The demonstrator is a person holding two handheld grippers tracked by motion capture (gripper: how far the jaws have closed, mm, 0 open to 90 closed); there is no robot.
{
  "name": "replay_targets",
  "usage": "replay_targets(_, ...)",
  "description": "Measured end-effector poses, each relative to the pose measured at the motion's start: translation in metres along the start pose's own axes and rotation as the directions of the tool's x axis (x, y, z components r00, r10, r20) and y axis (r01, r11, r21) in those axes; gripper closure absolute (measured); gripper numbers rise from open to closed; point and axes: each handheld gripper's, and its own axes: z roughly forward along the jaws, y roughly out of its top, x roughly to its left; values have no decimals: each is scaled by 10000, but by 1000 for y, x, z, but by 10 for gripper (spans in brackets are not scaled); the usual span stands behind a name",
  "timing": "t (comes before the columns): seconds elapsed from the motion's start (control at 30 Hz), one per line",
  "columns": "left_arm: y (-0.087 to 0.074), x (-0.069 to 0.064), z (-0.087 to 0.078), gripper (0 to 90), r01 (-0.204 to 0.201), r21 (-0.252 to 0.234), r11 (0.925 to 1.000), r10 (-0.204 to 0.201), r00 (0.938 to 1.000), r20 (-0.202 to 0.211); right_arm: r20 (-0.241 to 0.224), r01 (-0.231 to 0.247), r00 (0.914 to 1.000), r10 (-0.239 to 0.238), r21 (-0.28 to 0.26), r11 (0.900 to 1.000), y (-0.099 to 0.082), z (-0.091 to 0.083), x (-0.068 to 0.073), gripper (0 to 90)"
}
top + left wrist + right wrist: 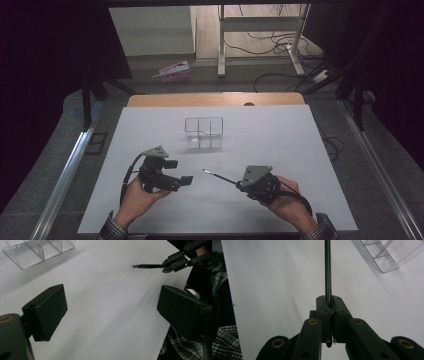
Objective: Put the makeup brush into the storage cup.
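The right gripper was clamped on a thin black pen, tip pointing toward ten o'clock above the white table. The left gripper stood apart, empty, at its nine o'clock.

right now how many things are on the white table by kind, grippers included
clear plastic divided organizer: 1
thin black rod, clamped in the right gripper: 1
handheld grippers, with the open left gripper: 2
total: 4
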Motion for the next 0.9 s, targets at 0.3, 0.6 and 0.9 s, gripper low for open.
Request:
replay_targets(0.3, -8, 1, -4, 135, -21, -477, 9989, 16, 9999, -116, 124, -606, 9981, 611, -422, 9973, -2, 0, -2, 850)
replay_targets(0.6, -10, 0, -6, 212, 214, -899, 9957, -208, 9998, 75, 129, -994, 9948, 1012, -994, 9901, 0, -3, 0, 849)
replay_targets(0.9, -6, -1, -5, 251, 473, -1174, 9920, -340, 9930, 1131, -74, -1257, 9920, 1262, -1627, 9786, 5, -1, 7, 849)
